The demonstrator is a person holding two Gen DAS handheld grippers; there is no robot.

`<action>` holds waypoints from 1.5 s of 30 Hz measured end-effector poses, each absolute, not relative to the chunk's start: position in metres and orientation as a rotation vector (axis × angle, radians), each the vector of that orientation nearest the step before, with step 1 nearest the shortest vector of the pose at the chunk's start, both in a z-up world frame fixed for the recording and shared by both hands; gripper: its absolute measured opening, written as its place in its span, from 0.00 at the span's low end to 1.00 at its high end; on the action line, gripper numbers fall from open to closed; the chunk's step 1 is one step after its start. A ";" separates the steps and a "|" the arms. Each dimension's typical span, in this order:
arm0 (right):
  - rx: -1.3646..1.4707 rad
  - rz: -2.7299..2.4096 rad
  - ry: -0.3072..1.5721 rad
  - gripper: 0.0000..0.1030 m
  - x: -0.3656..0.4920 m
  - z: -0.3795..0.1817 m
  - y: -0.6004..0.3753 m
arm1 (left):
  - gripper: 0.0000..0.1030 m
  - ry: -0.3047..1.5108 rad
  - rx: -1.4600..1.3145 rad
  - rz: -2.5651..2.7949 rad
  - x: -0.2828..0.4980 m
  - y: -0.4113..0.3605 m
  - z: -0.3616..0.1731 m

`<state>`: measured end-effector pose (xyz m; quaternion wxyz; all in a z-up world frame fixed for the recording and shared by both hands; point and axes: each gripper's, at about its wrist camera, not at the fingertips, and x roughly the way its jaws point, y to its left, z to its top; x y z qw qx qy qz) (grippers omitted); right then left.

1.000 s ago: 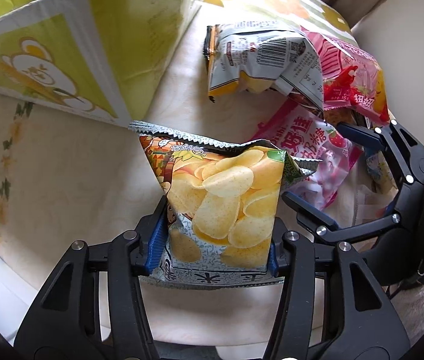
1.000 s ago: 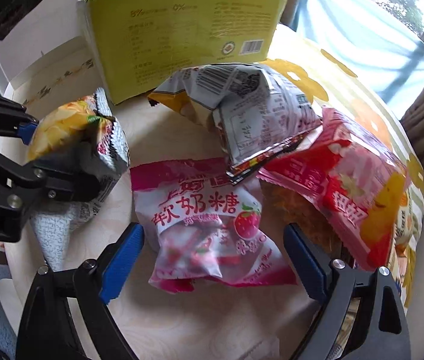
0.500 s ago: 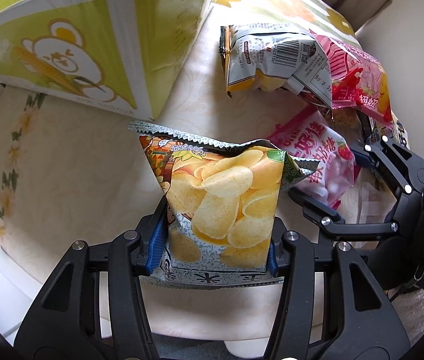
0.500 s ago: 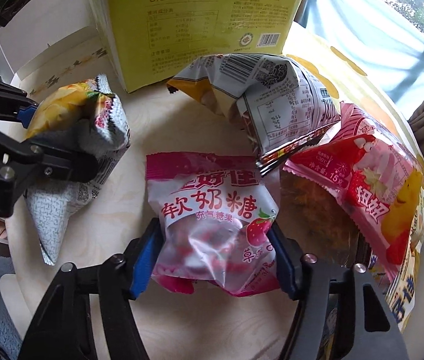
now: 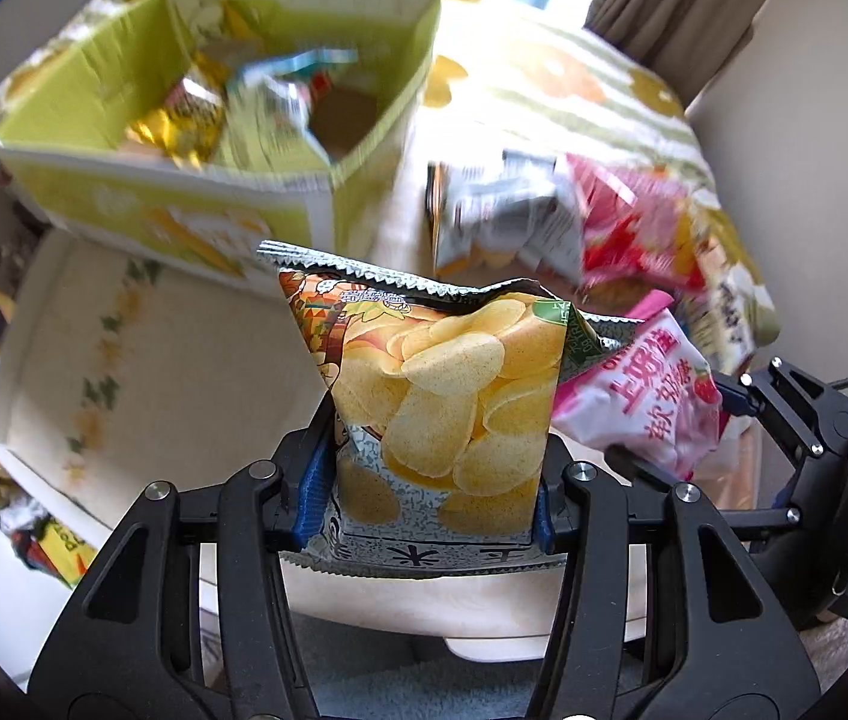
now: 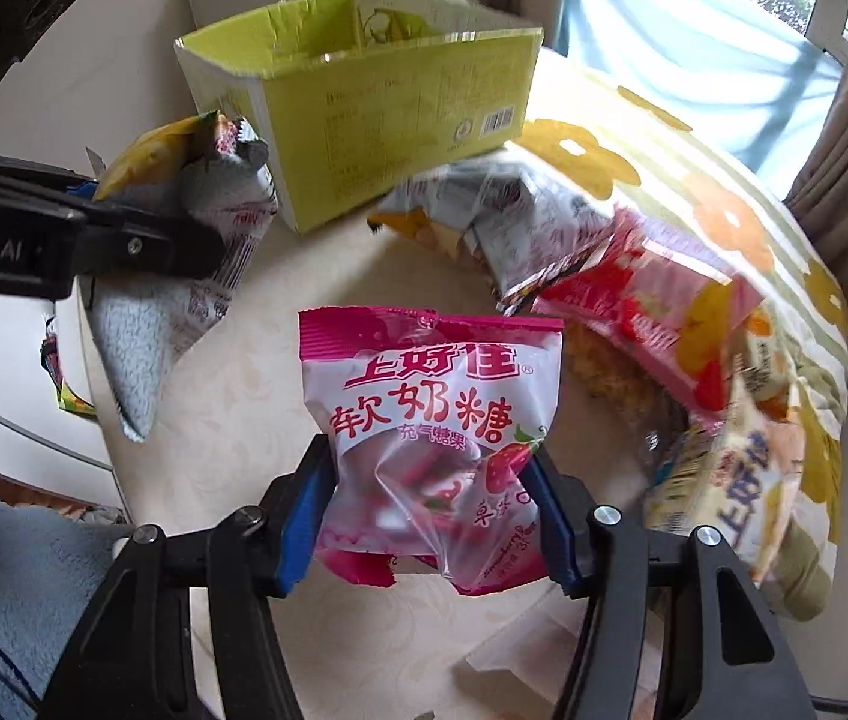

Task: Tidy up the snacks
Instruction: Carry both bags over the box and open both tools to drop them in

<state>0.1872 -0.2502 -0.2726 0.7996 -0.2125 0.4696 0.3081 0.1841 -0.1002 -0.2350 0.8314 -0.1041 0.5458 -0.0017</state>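
My left gripper (image 5: 427, 489) is shut on a potato chip bag (image 5: 442, 396) and holds it up above the table. The bag also shows in the right wrist view (image 6: 183, 228). My right gripper (image 6: 427, 516) is shut on a pink soft-candy bag (image 6: 430, 438), lifted off the table; it shows at the right of the left wrist view (image 5: 646, 396). An open yellow-green cardboard box (image 5: 183, 204) stands at the back left and holds several snack packs. It appears in the right wrist view (image 6: 393, 120) behind both bags.
A pile of snack bags lies to the right: a grey-white bag (image 6: 514, 222), a red and pink bag (image 6: 652, 300) and a cream bag (image 6: 736, 480). The round table (image 6: 231, 408) has a flowered cloth (image 6: 724, 210) at the back. A curtain (image 5: 664, 0) hangs behind.
Both grippers have risen with their bags. The right gripper closed on the pink candy bag and lifted it. The box's open top has come into view.
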 end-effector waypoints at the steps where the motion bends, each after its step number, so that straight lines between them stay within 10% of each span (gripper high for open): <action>1: -0.452 0.658 0.993 0.55 0.183 -0.265 -0.251 | 0.46 1.141 -0.219 -0.003 0.185 -0.099 -0.227; 19: -0.271 0.538 0.823 0.55 0.247 -0.148 -0.161 | 0.46 0.956 -0.159 -0.027 0.263 0.023 -0.137; 34: -0.133 0.412 0.930 0.55 0.311 -0.170 -0.037 | 0.46 1.084 -0.072 -0.100 0.356 0.145 -0.188; 37: -0.096 0.380 0.955 0.55 0.313 -0.178 -0.028 | 0.58 1.100 -0.040 -0.129 0.363 0.154 -0.203; 39: -0.084 0.364 0.980 0.55 0.316 -0.185 -0.024 | 0.95 1.103 -0.023 -0.136 0.364 0.156 -0.208; 45: -0.067 0.333 1.020 0.55 0.322 -0.195 -0.020 | 0.99 1.079 -0.009 -0.113 0.356 0.164 -0.215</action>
